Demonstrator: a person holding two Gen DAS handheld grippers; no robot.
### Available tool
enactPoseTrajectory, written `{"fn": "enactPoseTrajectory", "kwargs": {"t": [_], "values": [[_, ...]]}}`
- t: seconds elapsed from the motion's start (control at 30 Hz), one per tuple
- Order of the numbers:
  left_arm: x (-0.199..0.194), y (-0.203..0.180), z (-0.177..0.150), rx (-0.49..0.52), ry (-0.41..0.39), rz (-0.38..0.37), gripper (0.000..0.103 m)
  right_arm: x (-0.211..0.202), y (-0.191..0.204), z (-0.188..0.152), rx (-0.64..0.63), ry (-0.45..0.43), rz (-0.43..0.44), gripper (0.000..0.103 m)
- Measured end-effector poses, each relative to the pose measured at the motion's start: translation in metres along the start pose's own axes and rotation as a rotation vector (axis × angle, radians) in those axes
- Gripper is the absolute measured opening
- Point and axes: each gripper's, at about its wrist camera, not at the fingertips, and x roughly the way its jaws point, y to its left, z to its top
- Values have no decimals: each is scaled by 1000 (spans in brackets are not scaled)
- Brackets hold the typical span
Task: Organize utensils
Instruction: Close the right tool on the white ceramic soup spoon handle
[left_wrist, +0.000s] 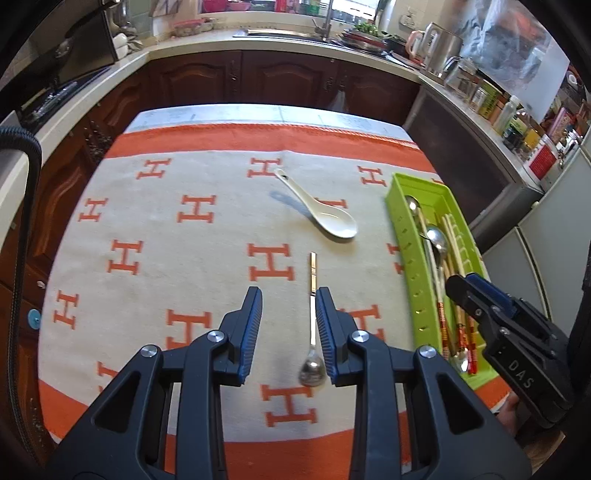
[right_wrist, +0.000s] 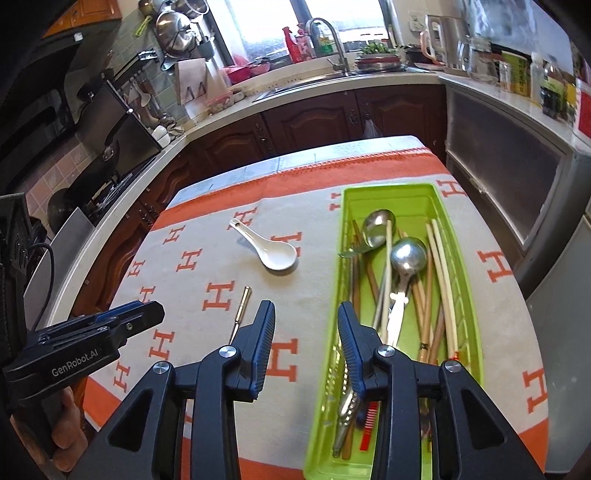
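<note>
Lying loose: white spoon (left_wrist: 325, 206), steel spoon (left_wrist: 312, 332), beside tray (left_wrist: 406, 258)

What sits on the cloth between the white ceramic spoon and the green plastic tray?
Nothing: only bare patterned cloth separates white ceramic spoon from green plastic tray, clearest in the right wrist view.

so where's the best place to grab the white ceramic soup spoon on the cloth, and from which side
Take the white ceramic soup spoon by its narrow handle, which points toward the far left and seems to lift off the orange and grey tablecloth. Come from above with the left tongs closing across the handle's width; the wide, rounded bowl would probably slip.
</note>
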Motion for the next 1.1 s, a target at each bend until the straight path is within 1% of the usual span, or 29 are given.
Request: {"fn": "enactPoseTrajectory", "kwargs": {"t": [0.17, 0.4, 0.53, 0.93, 1.1], "values": [[-4, 17, 5, 0, -33, 71, 26, 2, 24, 13, -60, 5, 16, 36], [-8, 39, 12, -11, -65, 128, 26, 16, 49, 27, -136, 22, 15, 36], [-3, 49, 15, -27, -56, 135, 26, 30, 59, 34, -179, 38, 6, 36], [22, 71, 21, -54, -24, 151, 26, 85, 78, 49, -292, 123, -10, 36], [43, 79, 20, -52, 20, 149, 26, 110, 81, 50, -338, 143, -34, 36]]}}
